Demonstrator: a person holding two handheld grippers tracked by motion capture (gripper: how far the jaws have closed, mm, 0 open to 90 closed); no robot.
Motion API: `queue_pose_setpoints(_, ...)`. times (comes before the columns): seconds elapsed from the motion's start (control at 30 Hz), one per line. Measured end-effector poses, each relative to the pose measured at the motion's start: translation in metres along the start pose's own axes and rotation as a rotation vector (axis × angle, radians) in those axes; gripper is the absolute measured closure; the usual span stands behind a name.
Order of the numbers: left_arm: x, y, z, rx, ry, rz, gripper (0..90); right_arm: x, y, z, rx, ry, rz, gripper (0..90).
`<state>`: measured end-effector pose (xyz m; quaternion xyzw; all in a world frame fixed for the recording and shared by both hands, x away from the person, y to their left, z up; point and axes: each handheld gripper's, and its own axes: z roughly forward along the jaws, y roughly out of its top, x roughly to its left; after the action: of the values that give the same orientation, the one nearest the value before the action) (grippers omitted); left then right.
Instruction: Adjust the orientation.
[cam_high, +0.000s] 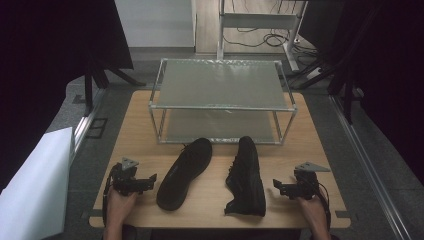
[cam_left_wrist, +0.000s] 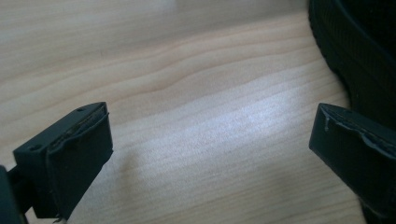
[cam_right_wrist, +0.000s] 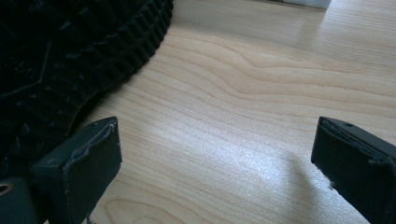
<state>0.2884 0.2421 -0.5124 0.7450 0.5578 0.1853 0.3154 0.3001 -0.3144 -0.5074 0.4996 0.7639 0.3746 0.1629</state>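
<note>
Two black shoes lie on the wooden table. The left shoe points away and to the right; its dark side wall fills the upper right corner of the left gripper view. The right shoe lies on its side, and its ridged sole faces my right gripper. My left gripper rests just left of the left shoe, open, with bare wood between its jaws. My right gripper rests just right of the right shoe, open and holding nothing.
A metal rack with two shelves stands at the back of the table, behind the shoes. A white board leans off the table's left side. Dark curtains and stands flank the table. A person's hands hold both grippers at the front edge.
</note>
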Motion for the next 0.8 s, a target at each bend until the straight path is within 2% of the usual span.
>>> queue_pose_setpoints(0.2,-0.0043,0.0011,0.0000,0.009,0.000,0.024,0.1,-0.0032,-0.0001,-0.0014,-0.022,0.009,0.021,2.2)
queue_pose_setpoints(0.6,-0.0051,0.0038,-0.0014,0.018,-0.005,0.007,1.5,-0.0041,-0.0002,-0.0009,-0.029,0.016,0.026,2.7)
queue_pose_setpoints(0.8,-0.0064,0.0044,-0.0002,0.030,-0.006,0.017,2.0,-0.0044,-0.0004,-0.0003,-0.032,0.019,0.032,2.8)
